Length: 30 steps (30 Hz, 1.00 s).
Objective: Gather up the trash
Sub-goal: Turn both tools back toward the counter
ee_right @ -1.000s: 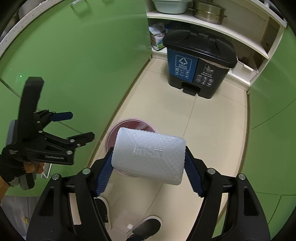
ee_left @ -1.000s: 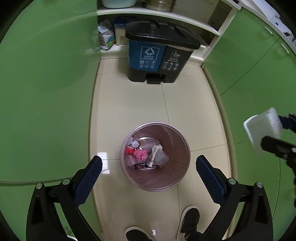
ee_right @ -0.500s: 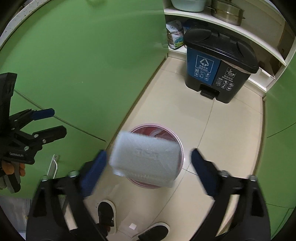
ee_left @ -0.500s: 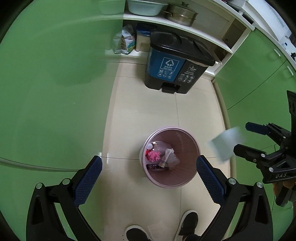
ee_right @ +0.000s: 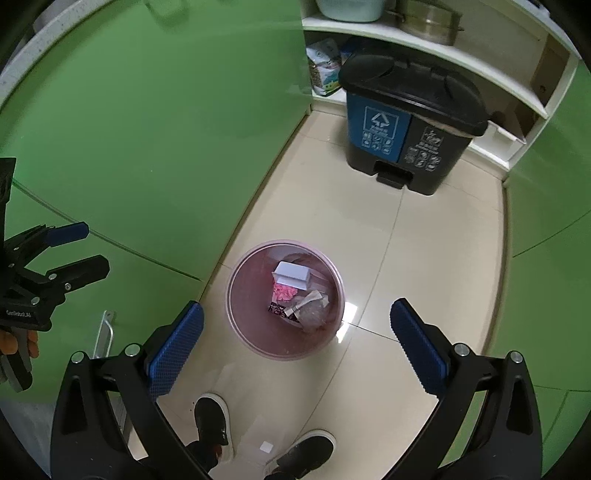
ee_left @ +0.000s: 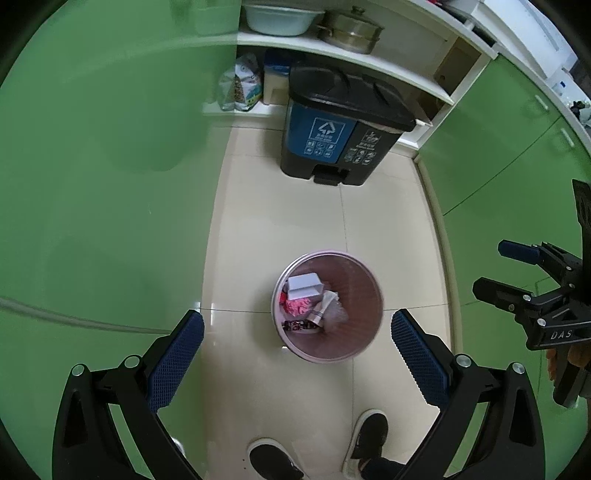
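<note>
My right gripper [ee_right: 291, 343] hangs over the pink wastebasket [ee_right: 236, 317], its fingers [ee_right: 173, 349] having just swung apart to their widest with nothing between them. The white plastic clamshell box [ee_right: 291, 275] now lies inside the basket at about twelve o'clock of its opening, on top of pink scraps [ee_right: 284, 293], a dark printed wrapper [ee_right: 279, 309] and a crumpled clear bag [ee_right: 314, 312]. My left gripper [ee_left: 295, 354] also stands spread wide and empty, aimed down at the same basket. I judge this drop done; neither view shows loose litter on the floor, so what is left to collect, if anything, lies out of view.

The floor [ee_right: 424, 258] is glossy cream tile with a bright glare spot at four o'clock of the basket. Green cabinet fronts [ee_right: 147, 129] close in on both sides. At one o'clock stands a black-lidded two-compartment pedal bin [ee_right: 406, 122], blue on one half and dark on the other, lids down. Behind it, white open shelves [ee_right: 424, 40] carry a pale basin [ee_left: 280, 18] and a steel pot [ee_right: 428, 22], with a printed bag [ee_right: 325, 66] below. The person's dark shoes [ee_right: 210, 424] show at six o'clock.
</note>
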### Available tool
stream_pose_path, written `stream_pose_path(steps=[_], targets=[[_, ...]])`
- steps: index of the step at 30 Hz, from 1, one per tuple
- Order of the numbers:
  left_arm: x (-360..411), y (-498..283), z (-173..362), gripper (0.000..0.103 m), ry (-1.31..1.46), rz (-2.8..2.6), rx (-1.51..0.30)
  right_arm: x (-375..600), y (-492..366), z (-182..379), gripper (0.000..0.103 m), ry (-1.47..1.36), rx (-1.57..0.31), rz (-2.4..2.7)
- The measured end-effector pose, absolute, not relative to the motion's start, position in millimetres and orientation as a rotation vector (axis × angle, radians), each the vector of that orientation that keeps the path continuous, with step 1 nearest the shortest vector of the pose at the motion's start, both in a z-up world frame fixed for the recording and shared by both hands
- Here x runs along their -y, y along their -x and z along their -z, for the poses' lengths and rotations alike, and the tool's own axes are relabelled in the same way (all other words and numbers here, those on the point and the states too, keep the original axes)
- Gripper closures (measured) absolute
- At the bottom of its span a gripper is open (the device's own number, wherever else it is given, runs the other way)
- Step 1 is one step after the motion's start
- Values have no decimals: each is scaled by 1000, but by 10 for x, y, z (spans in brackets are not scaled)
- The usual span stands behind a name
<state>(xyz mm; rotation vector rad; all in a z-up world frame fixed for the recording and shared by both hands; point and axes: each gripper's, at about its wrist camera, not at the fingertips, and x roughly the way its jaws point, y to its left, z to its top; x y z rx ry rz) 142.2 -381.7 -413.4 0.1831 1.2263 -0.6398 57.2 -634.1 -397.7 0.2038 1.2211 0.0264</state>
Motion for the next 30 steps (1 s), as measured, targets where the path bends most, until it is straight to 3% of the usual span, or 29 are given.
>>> stream_pose_path(steps=[14, 22, 30], targets=[[3231, -754, 2172, 6, -109, 555, -1136, 6165, 44, 1884, 4, -136, -1133, -41], [2392, -429, 1151, 6, -28, 402, -1055, 5598, 135, 846, 3, -58, -1059, -162], [1352, -183, 552, 6, 20, 248, -999, 4577, 6, 112, 3, -11, -971, -342]])
